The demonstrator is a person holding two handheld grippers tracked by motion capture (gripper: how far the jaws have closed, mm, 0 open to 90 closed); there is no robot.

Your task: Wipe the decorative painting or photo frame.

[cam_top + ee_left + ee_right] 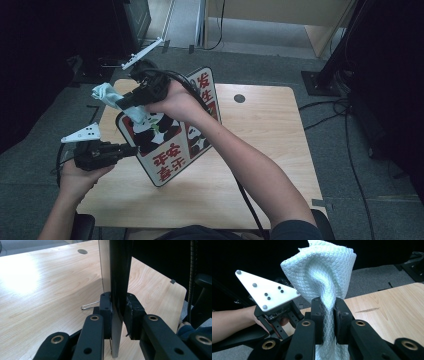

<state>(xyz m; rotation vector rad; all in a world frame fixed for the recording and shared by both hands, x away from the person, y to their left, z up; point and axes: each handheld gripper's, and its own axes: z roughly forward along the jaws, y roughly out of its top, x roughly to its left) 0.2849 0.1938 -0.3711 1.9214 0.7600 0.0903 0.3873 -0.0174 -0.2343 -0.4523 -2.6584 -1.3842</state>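
High view: left gripper [131, 149] is clamping the sign board's [165, 150] nine-o'clock edge upright on the table [260, 145] while right gripper [120, 104], pinching the cloth [107, 93], is wiping at eleven o'clock, risking tipping it

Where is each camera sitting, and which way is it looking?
High view: sits above the person's side, looking forward and down at the table; both forearms, left tongs and right tongs show.
Left gripper view: rides on the left tongs, looking along the jaws clamped on the sign board's edge.
Right gripper view: rides on the right tongs, looking along the jaws pinching the cloth; the other hand shows.
Shared: the cloth and the wooden table appear in the high and right gripper views.
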